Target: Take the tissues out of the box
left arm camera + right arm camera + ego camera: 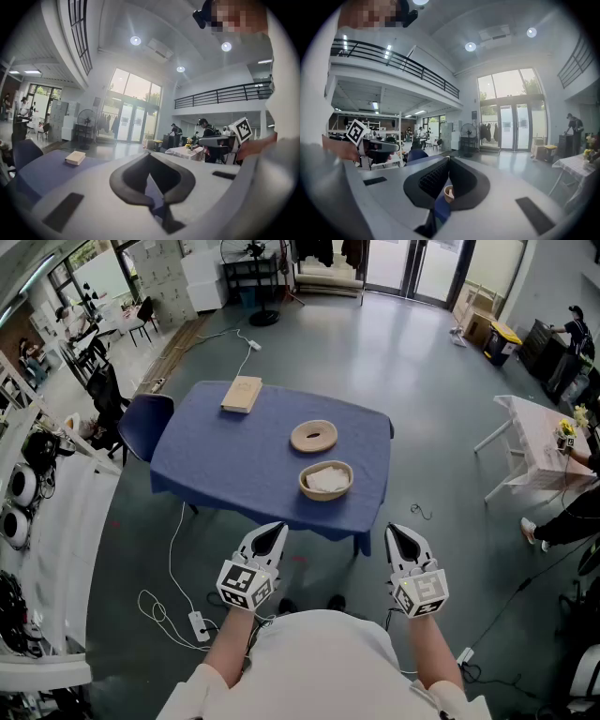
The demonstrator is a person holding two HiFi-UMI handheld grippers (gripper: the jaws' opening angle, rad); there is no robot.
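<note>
While the left gripper [274, 531] and right gripper [398, 532] hang short of the counter's [216, 465] near edge, fingers [127, 180] clenched empty, the box [242, 394] lies near its far-left corner; tissues [326, 478] fill a bowl [308, 489] by the near edge.

Box [303, 486]: round, tan, bowl-shaped, open at the top; stood upright near the front right of the blue-covered table [225, 451].
Tissues [326, 480]: white, crumpled, lay inside the box and filled most of it, about level with the rim.
Lid [313, 436]: flat tan ring with a central hole; lay off the box, just behind it, apart from it.
</note>
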